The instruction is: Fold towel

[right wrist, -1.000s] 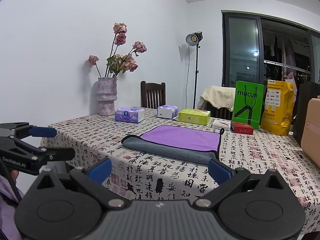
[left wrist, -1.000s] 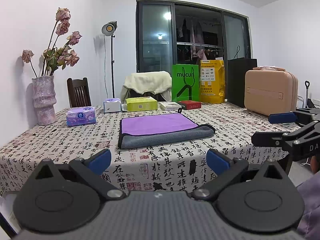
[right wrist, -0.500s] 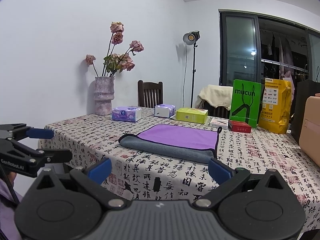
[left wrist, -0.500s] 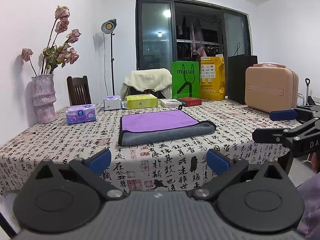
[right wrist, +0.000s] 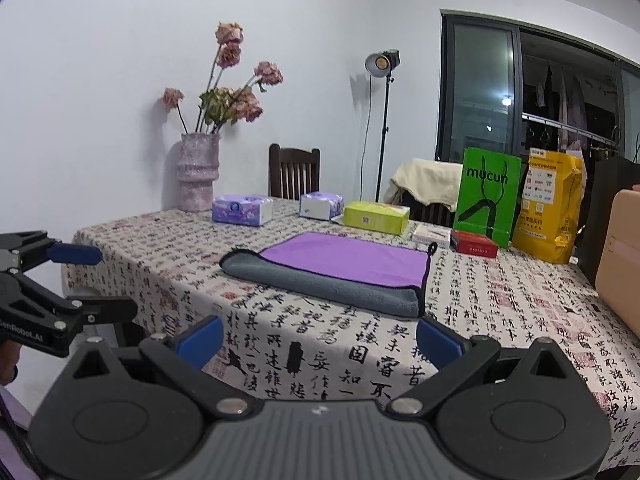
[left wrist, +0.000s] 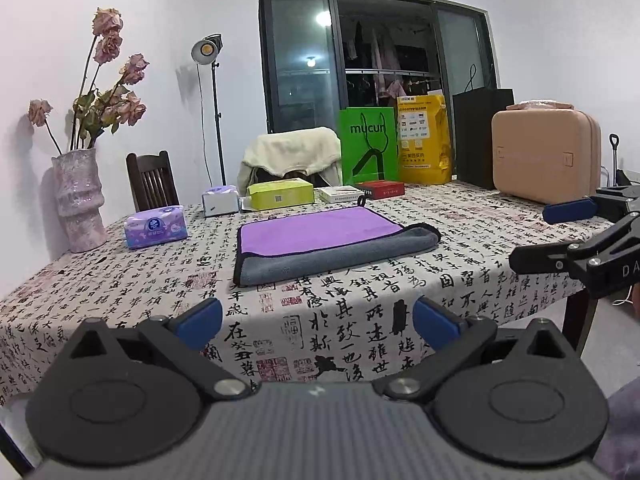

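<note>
A purple-and-grey towel (left wrist: 332,242) lies folded once near the front of a cloth-covered table (left wrist: 120,312), as the left gripper (left wrist: 316,320) and right gripper (right wrist: 318,338) hover short of the table edge, fingers spread wide and holding nothing. The plush cloth looks soft, light and limp, best pinched at its black-bound corners. Boxes (left wrist: 280,194) crowd the far side; open tablecloth surrounds the towel elsewhere

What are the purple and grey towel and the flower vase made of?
The towel looks like soft microfibre: matte, plush grey pile, purple face, black stitched edging. The vase seems ceramic or stone, with a rough, mottled pink-grey surface and no shine; the pictures cannot settle which.
</note>
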`<state>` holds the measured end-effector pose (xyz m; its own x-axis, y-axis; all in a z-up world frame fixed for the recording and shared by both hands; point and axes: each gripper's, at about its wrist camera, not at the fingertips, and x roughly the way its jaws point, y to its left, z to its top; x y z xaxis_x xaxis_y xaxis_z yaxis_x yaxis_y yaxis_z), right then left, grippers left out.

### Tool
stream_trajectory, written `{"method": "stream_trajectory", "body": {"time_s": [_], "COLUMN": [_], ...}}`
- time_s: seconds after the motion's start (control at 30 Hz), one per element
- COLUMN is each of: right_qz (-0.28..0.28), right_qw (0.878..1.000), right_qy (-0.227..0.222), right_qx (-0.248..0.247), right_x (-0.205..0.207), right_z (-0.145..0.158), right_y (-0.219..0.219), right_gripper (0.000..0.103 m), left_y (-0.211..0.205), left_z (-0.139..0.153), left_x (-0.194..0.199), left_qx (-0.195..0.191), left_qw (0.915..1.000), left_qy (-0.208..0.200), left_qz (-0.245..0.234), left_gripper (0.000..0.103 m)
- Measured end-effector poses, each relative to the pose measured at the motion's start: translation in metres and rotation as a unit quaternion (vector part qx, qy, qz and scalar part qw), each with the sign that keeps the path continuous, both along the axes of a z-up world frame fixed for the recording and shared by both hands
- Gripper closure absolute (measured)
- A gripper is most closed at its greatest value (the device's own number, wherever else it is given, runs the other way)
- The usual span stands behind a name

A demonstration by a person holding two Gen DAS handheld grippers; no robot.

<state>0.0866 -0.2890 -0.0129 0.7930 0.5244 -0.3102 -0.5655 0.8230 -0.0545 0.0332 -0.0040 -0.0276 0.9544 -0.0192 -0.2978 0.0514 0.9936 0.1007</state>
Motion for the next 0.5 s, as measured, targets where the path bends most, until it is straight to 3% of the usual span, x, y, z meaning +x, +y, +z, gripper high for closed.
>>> {"method": "stream_trajectory", "body": {"time_s": [0.5], "right_qz": [-0.041], "right_qw": [0.999], "right_qy": [0.031], "right_qx": [0.001], "right_x": [0.064], "right_z": [-0.015], "right_y": [-0.002], "right_gripper": [0.0], "left_y": [0.014], "left_z": [-0.007], "left_x": [0.065], "left_qx": [-0.004], "left_qw": [0.9996], "left_qy": [0.027], "left_qz": [0.011], "left_gripper": [0.0]}}
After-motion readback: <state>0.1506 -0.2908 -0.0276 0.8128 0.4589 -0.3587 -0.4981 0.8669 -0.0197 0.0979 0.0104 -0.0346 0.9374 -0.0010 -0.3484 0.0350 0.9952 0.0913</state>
